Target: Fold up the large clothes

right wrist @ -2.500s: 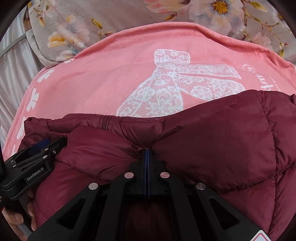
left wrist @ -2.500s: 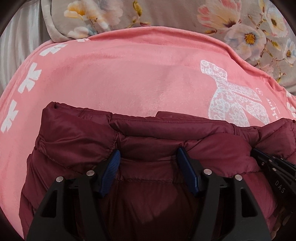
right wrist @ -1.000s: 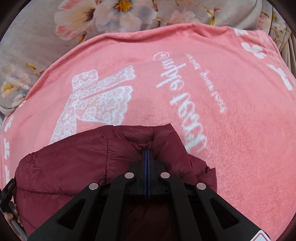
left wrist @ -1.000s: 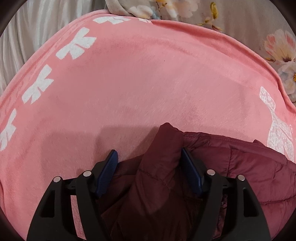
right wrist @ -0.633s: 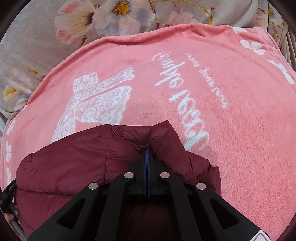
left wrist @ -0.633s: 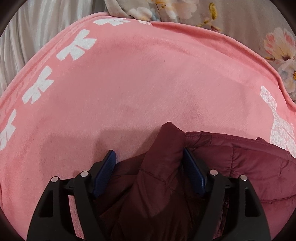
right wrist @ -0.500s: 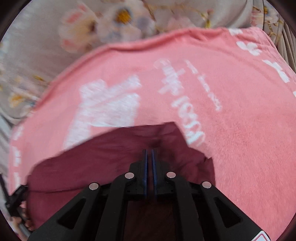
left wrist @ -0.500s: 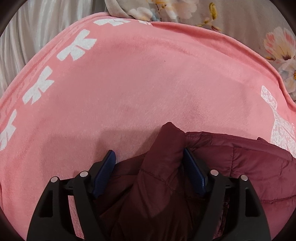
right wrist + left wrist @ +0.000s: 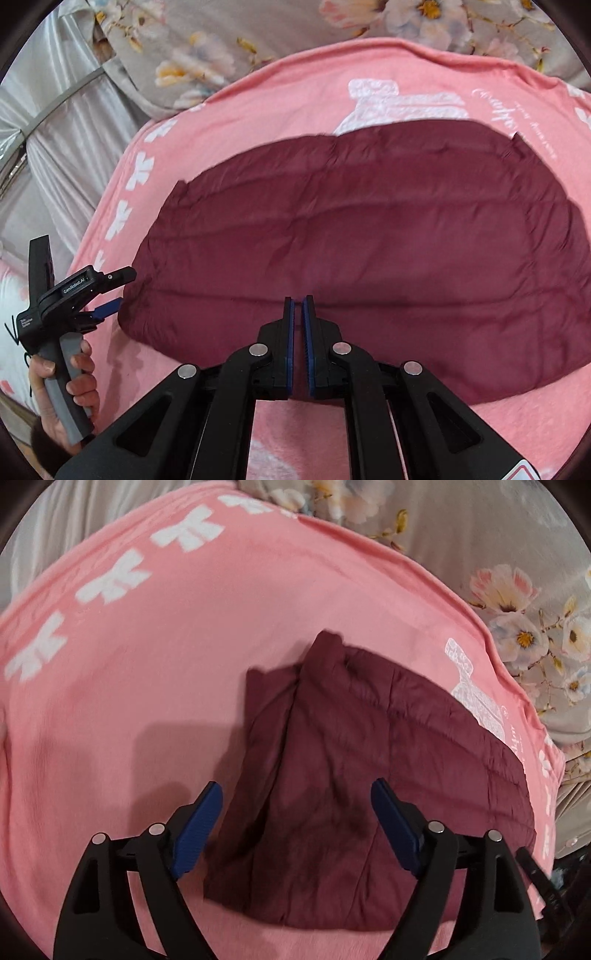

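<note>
A maroon quilted puffer jacket [image 9: 369, 236] lies folded flat on a pink blanket [image 9: 258, 107]. It also shows in the left wrist view [image 9: 351, 768]. My left gripper [image 9: 295, 827] is open wide and empty, raised above the jacket's left end. It also shows in the right wrist view [image 9: 107, 310], held in a hand at the jacket's left edge. My right gripper [image 9: 297, 306] hovers over the jacket's near edge, its jaws a narrow gap apart and holding nothing.
The pink blanket [image 9: 147, 664] with white bows and lettering covers a bed with a grey floral cover [image 9: 229, 40]. Grey curtains [image 9: 55, 140] hang at the far left. The right gripper's edge [image 9: 535, 871] shows at the lower right of the left wrist view.
Both grippers have let go of the jacket and pulled back and up. The right jaws have parted slightly. The jacket now lies flat on the blanket.
</note>
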`<control>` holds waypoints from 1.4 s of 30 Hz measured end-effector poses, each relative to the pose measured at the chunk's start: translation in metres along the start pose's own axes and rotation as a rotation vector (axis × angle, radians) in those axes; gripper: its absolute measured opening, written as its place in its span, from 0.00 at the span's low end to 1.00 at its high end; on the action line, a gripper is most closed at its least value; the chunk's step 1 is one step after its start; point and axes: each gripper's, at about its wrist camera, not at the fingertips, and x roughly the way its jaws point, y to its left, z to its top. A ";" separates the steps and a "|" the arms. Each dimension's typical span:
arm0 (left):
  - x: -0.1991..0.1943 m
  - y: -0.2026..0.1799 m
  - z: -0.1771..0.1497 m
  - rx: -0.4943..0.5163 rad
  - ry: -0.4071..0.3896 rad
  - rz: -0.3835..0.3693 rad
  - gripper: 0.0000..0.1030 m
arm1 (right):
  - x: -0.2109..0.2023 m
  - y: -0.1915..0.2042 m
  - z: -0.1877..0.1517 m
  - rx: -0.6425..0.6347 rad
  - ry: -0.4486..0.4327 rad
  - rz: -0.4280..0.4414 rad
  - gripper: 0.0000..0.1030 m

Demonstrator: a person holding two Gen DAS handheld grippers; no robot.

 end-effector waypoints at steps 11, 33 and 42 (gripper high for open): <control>0.014 0.010 -0.038 -0.055 0.027 -0.014 0.83 | 0.029 0.006 -0.019 -0.052 -0.002 -0.100 0.04; -0.122 -0.159 -0.044 0.338 -0.170 -0.220 0.13 | -0.005 -0.034 -0.044 0.129 -0.022 0.146 0.06; -0.113 -0.253 -0.083 0.541 -0.134 -0.255 0.13 | -0.013 -0.059 -0.054 0.220 -0.015 0.240 0.05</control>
